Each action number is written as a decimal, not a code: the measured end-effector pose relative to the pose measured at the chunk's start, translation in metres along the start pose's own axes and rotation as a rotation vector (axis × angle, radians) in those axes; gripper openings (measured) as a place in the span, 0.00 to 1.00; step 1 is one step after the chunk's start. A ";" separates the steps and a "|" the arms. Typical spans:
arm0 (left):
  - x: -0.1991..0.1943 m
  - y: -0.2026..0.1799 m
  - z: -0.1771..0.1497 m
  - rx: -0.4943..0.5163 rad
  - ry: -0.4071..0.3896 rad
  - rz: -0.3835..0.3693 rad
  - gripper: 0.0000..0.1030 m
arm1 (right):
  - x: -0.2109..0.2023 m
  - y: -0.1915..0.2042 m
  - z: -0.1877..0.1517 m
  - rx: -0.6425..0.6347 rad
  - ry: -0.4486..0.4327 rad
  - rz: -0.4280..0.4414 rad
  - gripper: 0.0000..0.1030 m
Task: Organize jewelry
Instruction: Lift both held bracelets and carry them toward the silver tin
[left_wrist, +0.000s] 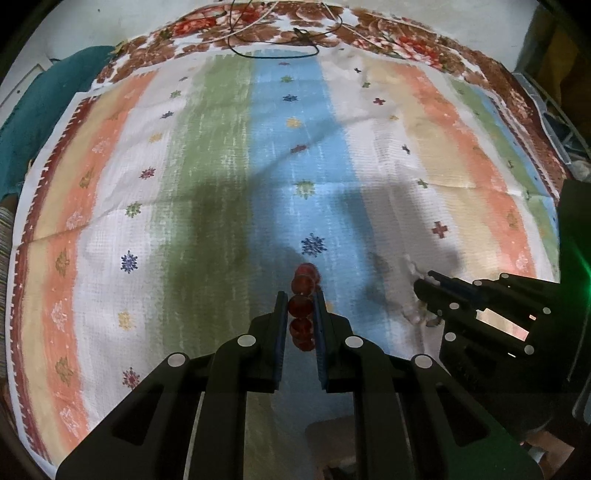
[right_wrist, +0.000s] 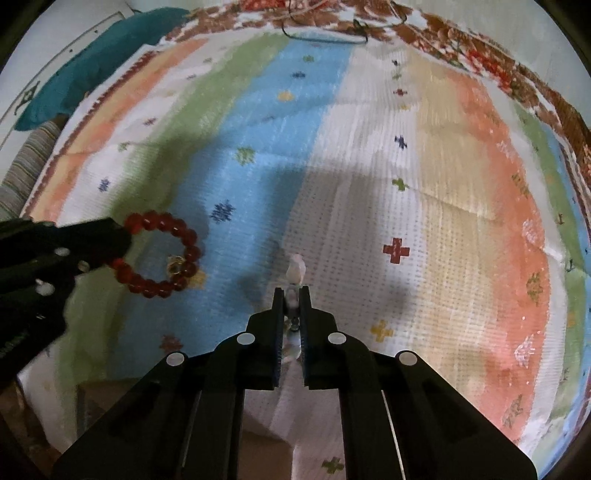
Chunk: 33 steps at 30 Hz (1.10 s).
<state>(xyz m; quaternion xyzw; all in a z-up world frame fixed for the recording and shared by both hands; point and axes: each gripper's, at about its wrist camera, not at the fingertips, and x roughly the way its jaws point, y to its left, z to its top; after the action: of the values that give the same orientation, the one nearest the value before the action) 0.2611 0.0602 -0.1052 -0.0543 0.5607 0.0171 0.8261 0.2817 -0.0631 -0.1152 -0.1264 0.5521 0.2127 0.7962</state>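
My left gripper (left_wrist: 301, 297) is shut on a red bead bracelet (left_wrist: 303, 306), seen edge-on between its fingers. In the right wrist view the same bracelet (right_wrist: 162, 254) hangs as a ring with a small gold charm from the left gripper (right_wrist: 123, 238), above the striped cloth (right_wrist: 406, 184). My right gripper (right_wrist: 291, 293) is shut on a clear bead bracelet (right_wrist: 294, 275), whose pale beads stick out past the fingertips. In the left wrist view the right gripper (left_wrist: 424, 284) is at the right, with the clear beads (left_wrist: 413, 314) hanging below it.
A striped, patterned cloth (left_wrist: 221, 166) covers the bed. Black and white cables (left_wrist: 273, 40) lie at the far edge on a floral sheet. A teal pillow (left_wrist: 44, 96) is at the far left. A cardboard-coloured box (right_wrist: 266, 446) sits below the grippers.
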 end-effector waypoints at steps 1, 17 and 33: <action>-0.002 -0.002 -0.001 0.005 -0.003 0.002 0.13 | -0.003 0.002 0.001 -0.001 -0.004 0.000 0.09; -0.042 -0.008 -0.008 -0.017 -0.070 -0.053 0.13 | -0.054 0.004 -0.010 0.027 -0.105 0.016 0.09; -0.084 -0.021 -0.028 0.002 -0.141 -0.096 0.13 | -0.096 0.007 -0.032 0.031 -0.200 0.001 0.09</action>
<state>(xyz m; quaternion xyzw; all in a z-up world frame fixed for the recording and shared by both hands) 0.2057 0.0393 -0.0361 -0.0790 0.4981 -0.0194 0.8633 0.2235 -0.0902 -0.0363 -0.0921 0.4730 0.2161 0.8492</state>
